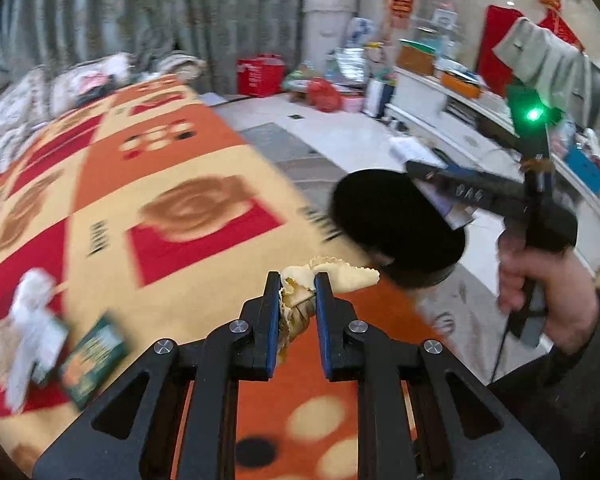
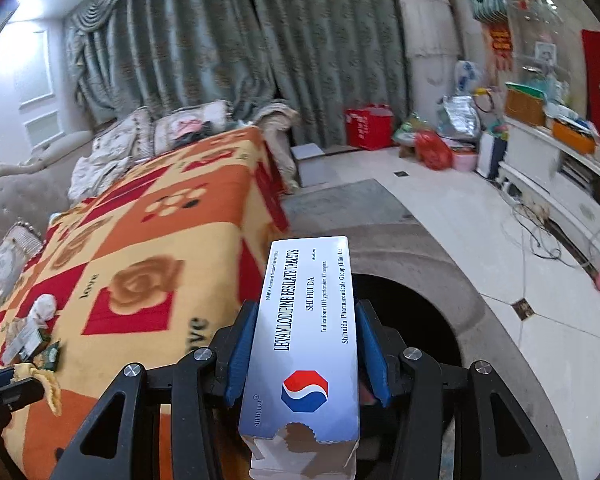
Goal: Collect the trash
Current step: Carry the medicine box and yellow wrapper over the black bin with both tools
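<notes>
My left gripper (image 1: 297,280) is shut on a crumpled yellowish paper wrapper (image 1: 340,274) above the edge of the patterned blanket. A round black bin (image 1: 384,216) stands on the floor just right of it. My right gripper (image 2: 306,308) is shut on a white tablet box (image 2: 304,340) over the bin's dark opening (image 2: 420,308). The left wrist view shows that right gripper (image 1: 440,184), held by a hand (image 1: 548,280), reaching over the bin. At the left edge of the right wrist view are the left gripper (image 2: 8,380) and its wrapper (image 2: 50,386).
A white tissue (image 1: 32,316) and a green packet (image 1: 92,356) lie on the orange, red and yellow blanket (image 1: 172,168); both show again, tissue (image 2: 44,306) and packet (image 2: 52,354). Beyond the bin is tiled floor (image 2: 520,280) with loose cables, a white cabinet and bags.
</notes>
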`<action>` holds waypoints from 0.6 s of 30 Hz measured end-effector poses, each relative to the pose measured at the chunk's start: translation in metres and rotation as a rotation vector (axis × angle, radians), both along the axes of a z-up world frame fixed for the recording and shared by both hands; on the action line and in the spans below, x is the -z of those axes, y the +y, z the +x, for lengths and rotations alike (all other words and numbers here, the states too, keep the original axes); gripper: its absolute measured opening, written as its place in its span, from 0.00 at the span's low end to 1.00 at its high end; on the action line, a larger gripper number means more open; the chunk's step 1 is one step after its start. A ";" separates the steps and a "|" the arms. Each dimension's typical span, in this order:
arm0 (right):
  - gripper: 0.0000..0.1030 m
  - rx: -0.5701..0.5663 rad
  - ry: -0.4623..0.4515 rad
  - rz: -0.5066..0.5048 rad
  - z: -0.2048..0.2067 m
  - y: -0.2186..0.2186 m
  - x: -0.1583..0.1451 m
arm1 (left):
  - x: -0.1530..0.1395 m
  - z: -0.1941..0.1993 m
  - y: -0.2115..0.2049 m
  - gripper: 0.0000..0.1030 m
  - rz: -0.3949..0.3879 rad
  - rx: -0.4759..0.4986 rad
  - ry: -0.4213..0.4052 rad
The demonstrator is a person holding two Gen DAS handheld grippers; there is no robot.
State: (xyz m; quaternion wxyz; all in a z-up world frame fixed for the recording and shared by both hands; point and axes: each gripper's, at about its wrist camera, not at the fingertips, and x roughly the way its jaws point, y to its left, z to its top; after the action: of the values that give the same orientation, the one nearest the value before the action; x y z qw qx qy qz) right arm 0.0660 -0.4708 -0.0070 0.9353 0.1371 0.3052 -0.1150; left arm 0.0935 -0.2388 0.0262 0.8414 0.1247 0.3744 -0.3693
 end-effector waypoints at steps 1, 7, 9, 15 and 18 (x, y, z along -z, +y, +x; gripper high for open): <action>0.46 0.007 0.001 0.011 -0.002 -0.004 0.001 | 0.000 0.002 -0.008 0.14 -0.004 0.010 0.009; 0.46 0.048 0.057 0.061 0.002 -0.023 0.014 | 0.006 0.033 -0.069 0.14 -0.004 0.028 0.077; 0.46 0.054 0.072 0.075 0.005 -0.026 0.018 | 0.008 0.037 -0.085 0.14 0.007 0.038 0.071; 0.46 0.076 0.123 0.059 0.010 -0.029 0.025 | 0.019 0.051 -0.115 0.14 0.050 0.045 0.059; 0.46 0.098 0.136 0.066 0.010 -0.035 0.029 | 0.027 0.051 -0.122 0.14 0.059 0.048 0.067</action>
State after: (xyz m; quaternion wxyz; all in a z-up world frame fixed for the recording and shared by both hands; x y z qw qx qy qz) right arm 0.0760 -0.5060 -0.0360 0.9006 0.1745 0.3647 -0.1596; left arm 0.1449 -0.3603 -0.0004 0.8152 0.1457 0.4100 -0.3823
